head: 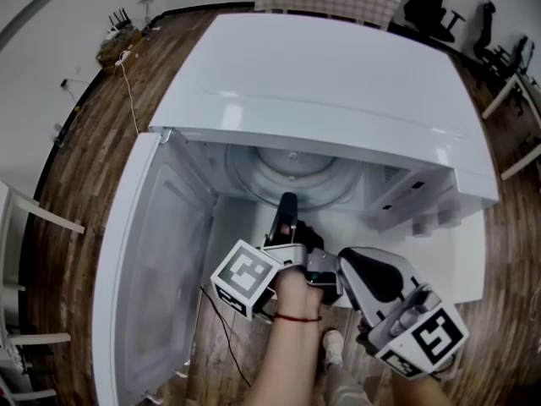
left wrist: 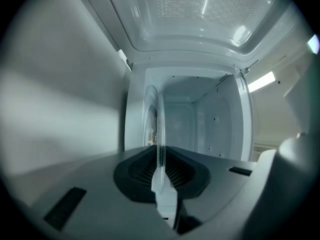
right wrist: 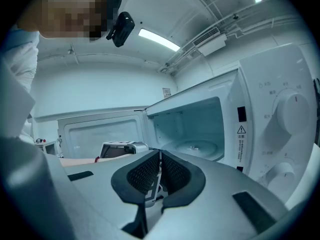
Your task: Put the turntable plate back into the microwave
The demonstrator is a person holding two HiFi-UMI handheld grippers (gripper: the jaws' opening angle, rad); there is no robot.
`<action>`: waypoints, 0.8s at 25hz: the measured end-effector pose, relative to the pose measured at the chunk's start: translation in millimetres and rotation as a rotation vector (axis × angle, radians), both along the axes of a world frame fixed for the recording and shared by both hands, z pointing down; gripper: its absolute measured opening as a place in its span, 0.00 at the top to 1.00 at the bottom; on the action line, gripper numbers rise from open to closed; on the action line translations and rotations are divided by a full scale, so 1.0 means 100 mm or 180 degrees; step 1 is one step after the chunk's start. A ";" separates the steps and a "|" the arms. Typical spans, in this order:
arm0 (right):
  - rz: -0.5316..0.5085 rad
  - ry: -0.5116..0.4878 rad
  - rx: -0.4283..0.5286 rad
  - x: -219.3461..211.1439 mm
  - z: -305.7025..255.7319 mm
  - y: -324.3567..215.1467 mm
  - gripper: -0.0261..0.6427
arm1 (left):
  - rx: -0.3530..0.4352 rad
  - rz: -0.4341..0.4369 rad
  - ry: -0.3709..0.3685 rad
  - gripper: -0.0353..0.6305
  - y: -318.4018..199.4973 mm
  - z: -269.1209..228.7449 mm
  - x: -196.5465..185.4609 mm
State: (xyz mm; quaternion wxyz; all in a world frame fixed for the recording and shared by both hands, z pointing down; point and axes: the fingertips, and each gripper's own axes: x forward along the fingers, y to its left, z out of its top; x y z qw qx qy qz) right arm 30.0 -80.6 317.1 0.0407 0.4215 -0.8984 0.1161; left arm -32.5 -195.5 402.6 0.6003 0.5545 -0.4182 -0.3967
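Note:
The clear glass turntable plate (head: 297, 169) lies inside the cavity of the white microwave (head: 338, 83). My left gripper (head: 287, 210) reaches in through the opening and is shut on the plate's near rim. In the left gripper view the plate (left wrist: 160, 124) shows edge-on, running straight out from between the ribbed pads (left wrist: 172, 171) of the gripper (left wrist: 161, 156). My right gripper (head: 325, 265) hovers just outside the opening, to the right of the left one. In its own view the right gripper (right wrist: 159, 174) is shut with nothing in it, and the plate (right wrist: 197, 146) sits low in the cavity.
The microwave door (head: 144, 269) hangs wide open at the left. The control panel with round knobs (right wrist: 290, 114) is right of the opening. A black cable (head: 221, 320) trails below the microwave's front. Wooden floor (head: 76, 167) and chairs surround it.

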 end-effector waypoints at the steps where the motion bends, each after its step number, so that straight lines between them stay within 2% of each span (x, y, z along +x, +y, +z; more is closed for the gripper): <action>1: 0.0004 -0.0004 0.0005 0.00 0.00 -0.01 0.91 | -0.0009 0.0013 -0.0011 0.89 -0.03 0.01 0.01; 13: 0.0044 0.0022 -0.0030 0.10 0.05 -0.08 0.91 | -0.0030 0.0087 -0.0173 0.89 -0.29 0.01 -0.04; 20: 0.0033 0.0021 -0.0031 0.05 0.03 -0.08 0.91 | -0.0318 0.0355 -0.0714 0.88 -0.30 0.05 -0.03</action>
